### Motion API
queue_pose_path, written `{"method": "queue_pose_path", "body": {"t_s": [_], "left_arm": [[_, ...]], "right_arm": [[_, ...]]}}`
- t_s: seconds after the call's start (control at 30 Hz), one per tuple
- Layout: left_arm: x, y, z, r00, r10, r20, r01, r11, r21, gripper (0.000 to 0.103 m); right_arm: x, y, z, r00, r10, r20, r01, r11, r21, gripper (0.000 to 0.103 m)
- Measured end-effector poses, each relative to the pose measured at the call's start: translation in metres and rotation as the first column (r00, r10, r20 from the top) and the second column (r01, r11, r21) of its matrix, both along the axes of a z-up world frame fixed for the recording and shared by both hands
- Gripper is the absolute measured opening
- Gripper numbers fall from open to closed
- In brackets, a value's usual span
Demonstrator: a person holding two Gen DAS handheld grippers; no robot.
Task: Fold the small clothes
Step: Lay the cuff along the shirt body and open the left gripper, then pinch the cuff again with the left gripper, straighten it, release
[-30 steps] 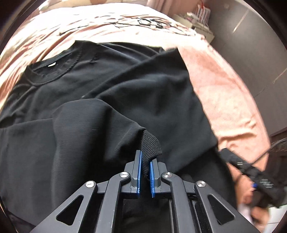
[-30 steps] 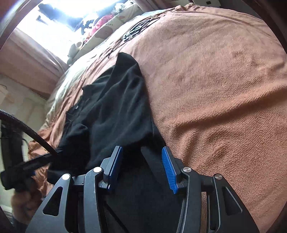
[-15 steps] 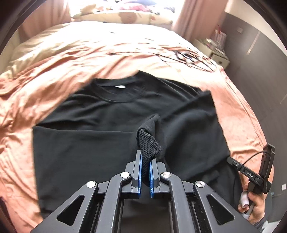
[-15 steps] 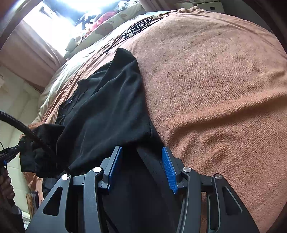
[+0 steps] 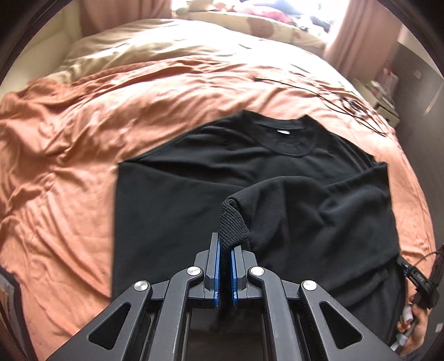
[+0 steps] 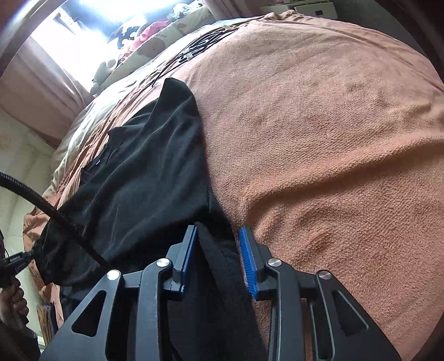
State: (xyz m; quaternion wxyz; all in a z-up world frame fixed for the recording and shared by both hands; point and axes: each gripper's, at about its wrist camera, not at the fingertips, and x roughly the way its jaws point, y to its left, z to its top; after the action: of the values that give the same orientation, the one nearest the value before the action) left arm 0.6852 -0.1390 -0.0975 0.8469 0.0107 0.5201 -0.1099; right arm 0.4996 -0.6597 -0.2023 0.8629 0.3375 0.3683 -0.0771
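Note:
A black sweater (image 5: 277, 166) lies flat on the orange bedcover (image 5: 83, 138), collar at the far side. My left gripper (image 5: 224, 258) is shut on the ribbed sleeve cuff (image 5: 231, 225) and holds it raised over the sweater's body, the sleeve trailing to the right. In the right wrist view the sweater (image 6: 144, 172) stretches away to the left. My right gripper (image 6: 217, 250) sits at its near edge with the hem (image 6: 219, 263) between the blue pads. Its jaws are closing, and a slim gap still shows at the right pad.
The person's hand (image 5: 416, 325) with the right gripper shows at the lower right of the left wrist view. Thin black cables (image 5: 333, 94) lie on the bed beyond the collar. Pillows (image 5: 249, 22) sit at the head, a nightstand (image 5: 385, 94) far right. A black cable (image 6: 41, 200) crosses the right wrist view.
My left gripper has carried the cuff leftwards across the sweater and a little up, drawing the sleeve over the body. The right gripper has stayed in place and its jaws have narrowed around the hem.

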Motion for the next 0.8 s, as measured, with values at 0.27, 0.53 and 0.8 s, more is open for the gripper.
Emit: {"method": "queue_pose_path", "body": {"t_s": [0.27, 0.53, 0.8], "left_arm": [[0.007, 0.027, -0.033, 0.994, 0.081, -0.069, -0.081, 0.997, 0.004, 0.012], [-0.009, 0.053, -0.055, 0.987, 0.127, -0.102, -0.134, 0.989, -0.063, 0.048], [-0.018, 0.042, -0.099, 0.977, 0.11, -0.185, -0.128, 0.988, -0.086, 0.048]], "right_arm": [[-0.013, -0.011, 0.006, 0.997, -0.026, 0.07, 0.02, 0.996, 0.088, 0.028], [-0.023, -0.004, 0.022, 0.989, -0.018, 0.148, 0.014, 0.999, 0.03, 0.064], [0.007, 0.01, 0.005, 0.996, 0.044, 0.079, -0.042, 0.999, -0.019, 0.064]]}}
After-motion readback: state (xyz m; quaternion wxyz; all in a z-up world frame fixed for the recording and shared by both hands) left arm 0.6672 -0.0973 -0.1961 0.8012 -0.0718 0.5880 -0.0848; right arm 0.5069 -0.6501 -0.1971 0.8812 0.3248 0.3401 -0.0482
